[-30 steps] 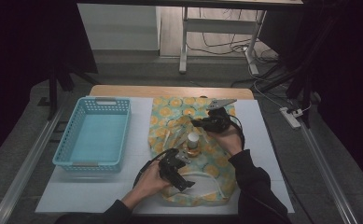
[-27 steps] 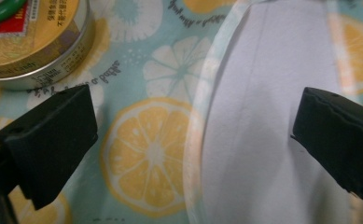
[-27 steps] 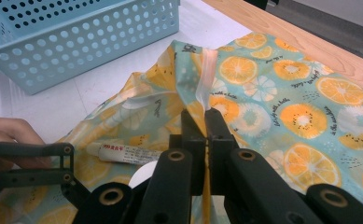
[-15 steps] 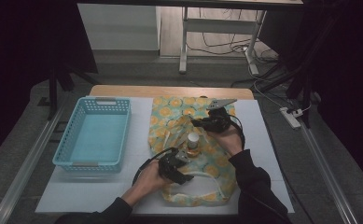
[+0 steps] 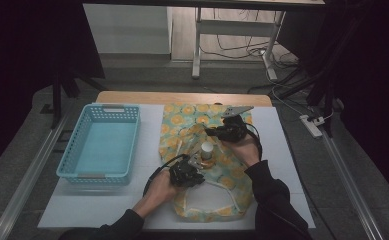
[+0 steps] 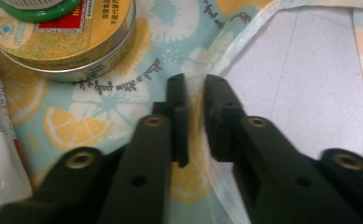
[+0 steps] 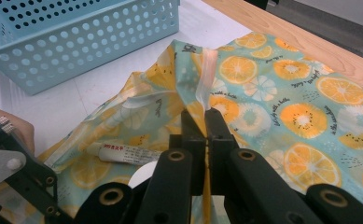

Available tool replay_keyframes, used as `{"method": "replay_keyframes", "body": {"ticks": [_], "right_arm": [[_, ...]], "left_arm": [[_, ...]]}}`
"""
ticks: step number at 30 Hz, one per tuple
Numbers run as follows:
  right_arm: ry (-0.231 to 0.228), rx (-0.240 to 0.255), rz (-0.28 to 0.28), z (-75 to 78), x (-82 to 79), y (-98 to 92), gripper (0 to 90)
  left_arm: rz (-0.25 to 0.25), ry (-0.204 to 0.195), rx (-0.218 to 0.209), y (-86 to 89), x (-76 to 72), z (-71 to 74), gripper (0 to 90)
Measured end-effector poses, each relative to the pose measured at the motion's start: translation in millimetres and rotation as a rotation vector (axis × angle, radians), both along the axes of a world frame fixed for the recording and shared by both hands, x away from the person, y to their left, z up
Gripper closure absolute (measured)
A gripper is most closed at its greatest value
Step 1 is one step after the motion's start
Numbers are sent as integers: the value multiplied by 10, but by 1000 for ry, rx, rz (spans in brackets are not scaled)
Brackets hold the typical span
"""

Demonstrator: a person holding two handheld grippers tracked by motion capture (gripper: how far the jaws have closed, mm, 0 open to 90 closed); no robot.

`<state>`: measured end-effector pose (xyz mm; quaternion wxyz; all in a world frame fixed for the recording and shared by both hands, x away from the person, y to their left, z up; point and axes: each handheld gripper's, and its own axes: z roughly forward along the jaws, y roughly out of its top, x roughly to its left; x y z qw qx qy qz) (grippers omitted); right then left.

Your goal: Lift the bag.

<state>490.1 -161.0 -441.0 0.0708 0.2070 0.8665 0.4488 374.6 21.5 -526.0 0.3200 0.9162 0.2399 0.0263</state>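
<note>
A cloth printed with orange slices (image 5: 197, 117) lies on the white table (image 5: 112, 205). On it stand a round gold tin (image 6: 62, 42) and a white-capped bottle (image 5: 207, 148); a small tube (image 7: 123, 152) lies beside them. My left gripper (image 5: 195, 164) is at the cloth's near left, just short of the tin. Its jaws pinch the cloth's hem (image 6: 195, 100), and the left gripper (image 6: 195, 88) looks shut on it. My right gripper (image 5: 211, 132), farther back, is shut on a raised fold of cloth (image 7: 206, 74); the right gripper (image 7: 206, 116) holds that fold upright.
A blue perforated basket (image 5: 107, 108) stands empty on the left of the table, and its wall (image 7: 76, 42) shows beyond the cloth. Bare white table (image 6: 310, 70) lies beside the hem. The table's wooden far edge (image 5: 182, 97) runs behind the cloth.
My left gripper has moved a little forward toward the tin with the hem. The cloth's near part now lies open, showing its pale inside. The right gripper has held still.
</note>
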Motion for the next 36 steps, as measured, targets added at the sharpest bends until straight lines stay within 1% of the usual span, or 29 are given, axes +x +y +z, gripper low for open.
{"method": "replay_keyframes", "body": {"ticks": [1, 2, 3, 6, 10, 12, 13, 15, 17, 18, 20, 24, 29, 32, 34, 36], "right_arm": [[0, -1, 0, -1, 1, 0, 894], [0, -1, 1, -2, 1, -1, 894], [1, -1, 2, -1, 1, -1, 894], [2, 0, 8, 2, 0, -4, 893], [6, 2, 9, 5, -2, -3, 893], [10, 0, 9, 4, -1, -3, 895], [9, -1, 8, 3, -1, -3, 895], [10, -6, 7, 1, -1, -2, 896], [10, -8, 6, -1, -2, 1, 897], [10, -11, 5, -1, -2, 2, 897], [12, -12, 6, 0, -3, 3, 897], [14, -7, 8, 8, -8, 4, 898], [19, 9, 12, 43, -16, -4, 898], [22, 18, 16, 64, -25, -7, 897], [22, 23, 19, 75, -30, -4, 898], [22, 23, 20, 85, -36, -2, 898]], "left_arm": [[3, 8, -3, -1, 3, -1, 883], [14, 17, -6, -3, 5, 0, 892], [29, 33, -9, -5, 11, 3, 894], [50, 53, -13, -9, 16, 9, 897], [61, 39, 6, -33, -5, 28, 900], [71, 42, 6, -38, -8, 35, 900], [75, 45, 4, -36, -6, 36, 900], [79, 66, -2, -24, 13, 43, 900], [84, 89, -22, 5, 34, 65, 900], [93, 95, -38, 15, 36, 78, 900], [90, 99, -54, 44, 43, 119, 900], [100, 90, -87, 104, 49, 207, 900], [102, 108, -126, 168, 69, 285, 900], [106, 112, -152, 200, 76, 339, 900], [105, 110, -162, 220, 81, 380, 900], [101, 123, -178, 243, 89, 430, 900]]}}
